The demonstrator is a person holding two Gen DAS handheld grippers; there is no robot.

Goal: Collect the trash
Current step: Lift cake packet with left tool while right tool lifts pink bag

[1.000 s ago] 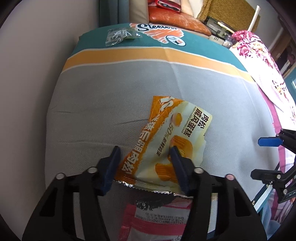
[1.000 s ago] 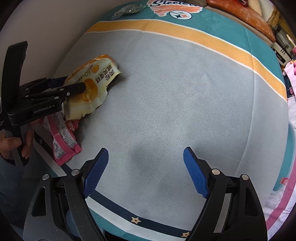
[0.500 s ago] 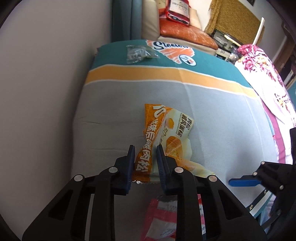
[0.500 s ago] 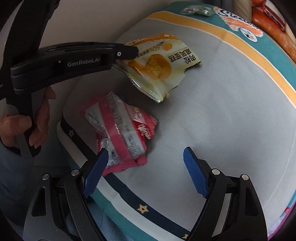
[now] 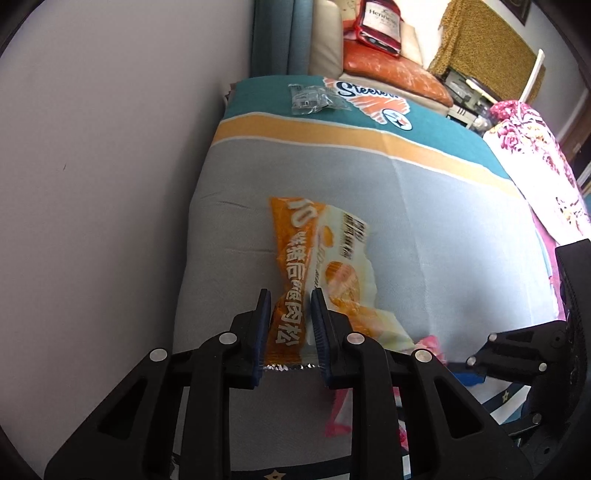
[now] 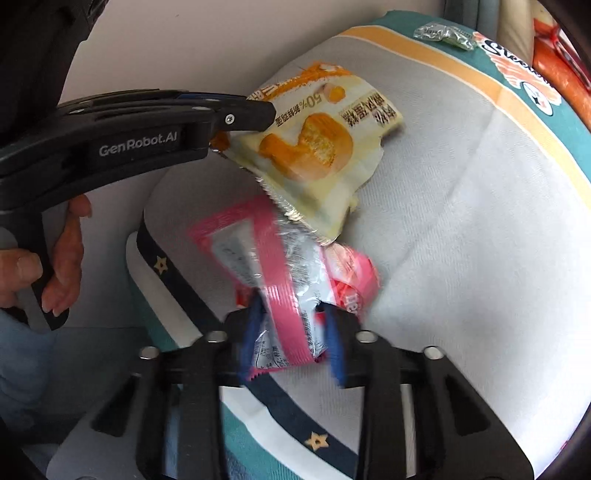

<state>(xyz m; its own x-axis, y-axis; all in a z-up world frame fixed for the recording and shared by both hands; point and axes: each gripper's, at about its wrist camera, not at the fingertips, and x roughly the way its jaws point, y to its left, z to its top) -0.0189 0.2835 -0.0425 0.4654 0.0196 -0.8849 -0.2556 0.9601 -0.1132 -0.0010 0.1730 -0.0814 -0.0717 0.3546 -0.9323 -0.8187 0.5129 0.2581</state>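
My left gripper (image 5: 289, 325) is shut on the near end of an orange and white snack wrapper (image 5: 317, 266), holding it lifted just above the blanket; it also shows in the right wrist view (image 6: 314, 147). My right gripper (image 6: 291, 339) is closed around a pink and silver wrapper (image 6: 280, 273) at the bed's near corner; that wrapper peeks out in the left wrist view (image 5: 343, 410). A clear plastic wrapper (image 5: 314, 99) lies far off on the teal band, also in the right wrist view (image 6: 443, 35).
The bed has a grey, orange and teal blanket (image 5: 424, 192) against a white wall (image 5: 110, 166) on the left. A floral quilt (image 5: 535, 158) lies to the right. Cushions and a red bag (image 5: 380, 26) sit beyond the bed's far end.
My left gripper closed on the orange wrapper and lifted it. My right gripper moved left to the pink wrapper and closed on it.
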